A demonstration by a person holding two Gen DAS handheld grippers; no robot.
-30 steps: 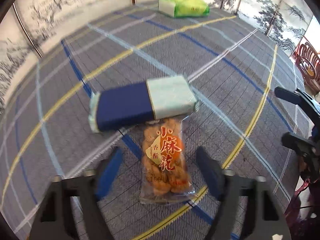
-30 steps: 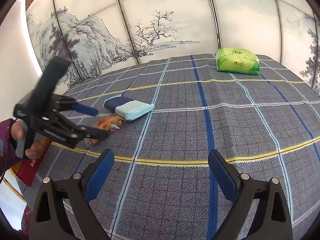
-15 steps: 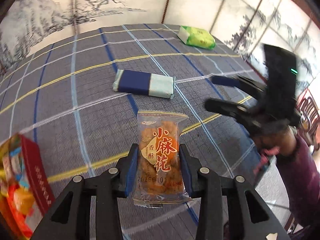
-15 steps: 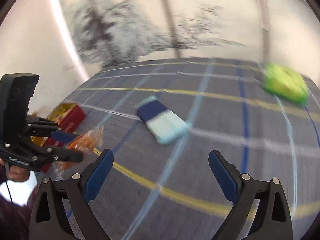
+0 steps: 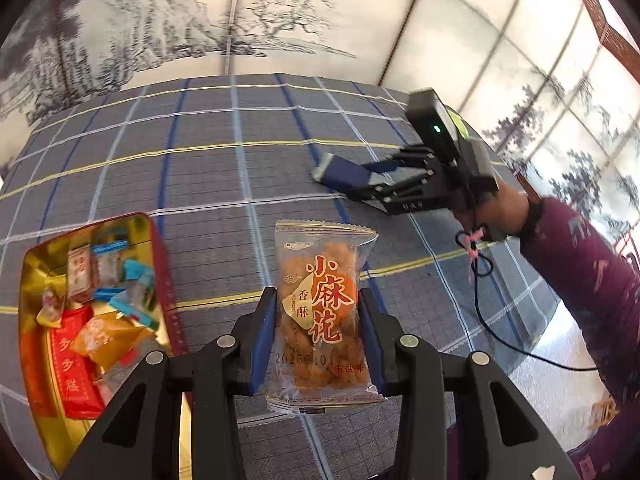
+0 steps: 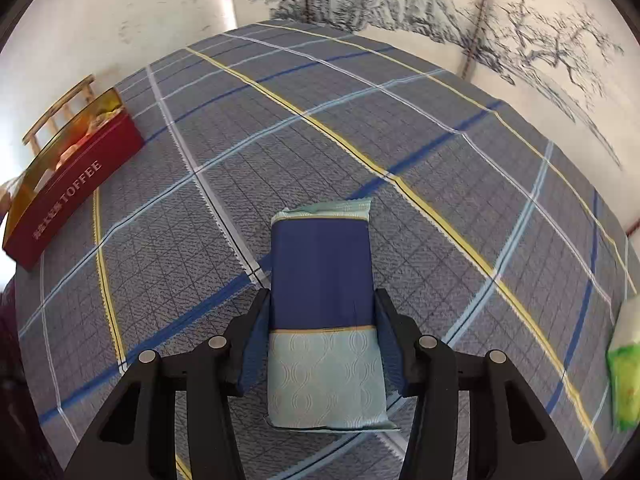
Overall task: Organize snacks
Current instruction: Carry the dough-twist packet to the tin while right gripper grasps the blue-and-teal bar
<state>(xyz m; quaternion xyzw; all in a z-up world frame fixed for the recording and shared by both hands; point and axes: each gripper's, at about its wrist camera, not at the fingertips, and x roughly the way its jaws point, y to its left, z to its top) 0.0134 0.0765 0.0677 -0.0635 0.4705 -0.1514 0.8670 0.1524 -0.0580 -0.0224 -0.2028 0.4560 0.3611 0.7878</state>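
Presently two grippers are in use, each closed on one snack. Left gripper clamps a clear packet of orange fried twists between its two blue pads, the packet upright and raised above the cloth. Right gripper clamps a blue-and-teal pack across its width, both pads touching the wrapper's sides; whether the pack's far end rests on the cloth cannot be told. From the left view, the right gripper is seen low over the cloth with that pack in its fingers.

One red tin sits open at the left edge of the cloth, holding several wrapped sweets; count unclear. From the right view the tin reads "TOFFEE" on its wall. One green pack lies at the right edge, well apart from the tin.
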